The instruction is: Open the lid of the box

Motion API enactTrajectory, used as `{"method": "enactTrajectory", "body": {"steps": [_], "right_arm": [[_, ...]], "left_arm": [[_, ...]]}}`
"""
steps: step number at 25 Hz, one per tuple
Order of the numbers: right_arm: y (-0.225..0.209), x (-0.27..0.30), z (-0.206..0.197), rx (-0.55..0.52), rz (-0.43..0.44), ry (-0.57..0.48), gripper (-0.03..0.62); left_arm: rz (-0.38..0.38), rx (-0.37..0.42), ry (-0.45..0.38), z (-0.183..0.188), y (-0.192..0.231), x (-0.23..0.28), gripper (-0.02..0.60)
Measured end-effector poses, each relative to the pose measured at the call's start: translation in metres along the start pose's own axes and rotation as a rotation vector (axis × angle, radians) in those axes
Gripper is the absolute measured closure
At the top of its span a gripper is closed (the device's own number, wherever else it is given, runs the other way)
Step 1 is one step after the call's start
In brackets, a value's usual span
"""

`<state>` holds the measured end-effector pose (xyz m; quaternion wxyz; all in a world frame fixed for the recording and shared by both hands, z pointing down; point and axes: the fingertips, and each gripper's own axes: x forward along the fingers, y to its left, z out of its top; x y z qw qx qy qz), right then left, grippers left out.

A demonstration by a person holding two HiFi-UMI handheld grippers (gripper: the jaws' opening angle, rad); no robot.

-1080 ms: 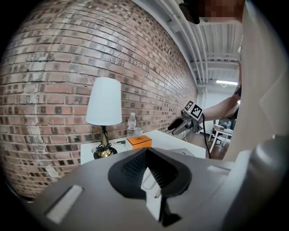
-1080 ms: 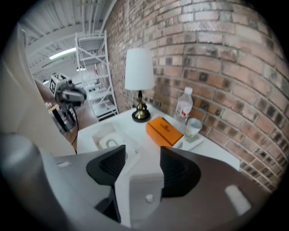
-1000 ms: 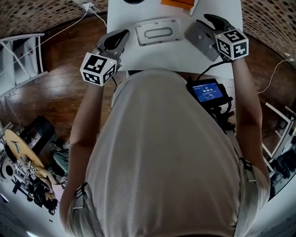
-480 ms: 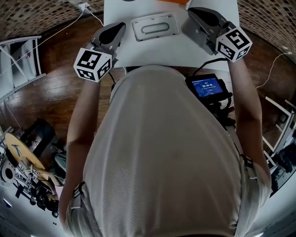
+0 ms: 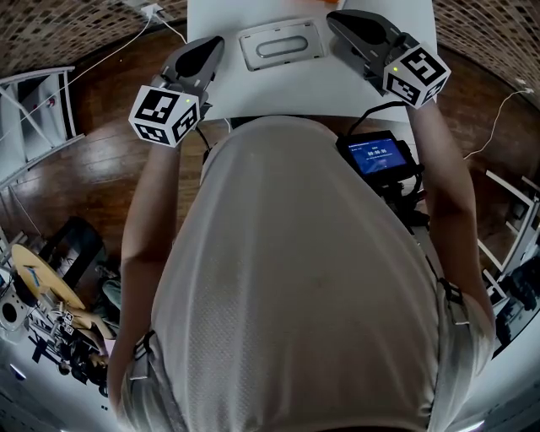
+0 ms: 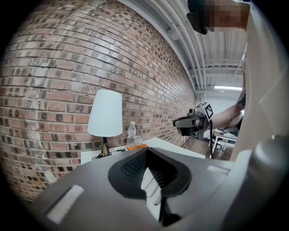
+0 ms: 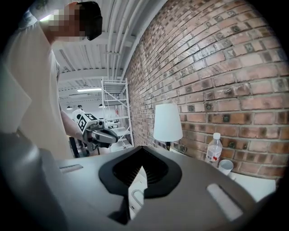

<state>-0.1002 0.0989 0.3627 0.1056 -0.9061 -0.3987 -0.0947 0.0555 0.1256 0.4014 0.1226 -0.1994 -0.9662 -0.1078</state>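
A flat pale-grey box [image 5: 281, 44] with a recessed handle in its lid lies shut on the white table [image 5: 295, 93], straight ahead of me. My left gripper [image 5: 202, 52] hovers off the box's left end, jaws shut and empty, apart from the box. My right gripper [image 5: 353, 25] hangs by the box's right end, jaws shut with nothing in them. In the right gripper view a sliver of the box [image 7: 135, 198] shows below the closed pads of the right gripper [image 7: 137, 180]. The left gripper [image 6: 151, 180] looks across the table at the other one.
A white lamp [image 6: 105, 113], a water bottle [image 7: 213, 149], a paper cup [image 7: 225, 167] and an orange item [image 6: 135, 147] stand at the table's far side by the brick wall. A blue-screened device [image 5: 377, 158] hangs at my waist. A metal rack [image 5: 34, 101] stands left.
Both grippers have moved forward over the table's front edge. The right one has swung left, closer to the box's right end, and its jaws have come together.
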Motion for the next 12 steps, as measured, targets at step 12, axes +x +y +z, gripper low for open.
{"method": "enactTrajectory", "body": {"steps": [12], "right_arm": [[0.006,0.008,0.008,-0.001,0.023,0.012,0.592]], "left_arm": [[-0.02,-0.007,0.007,0.008,0.002,0.003,0.581]]}}
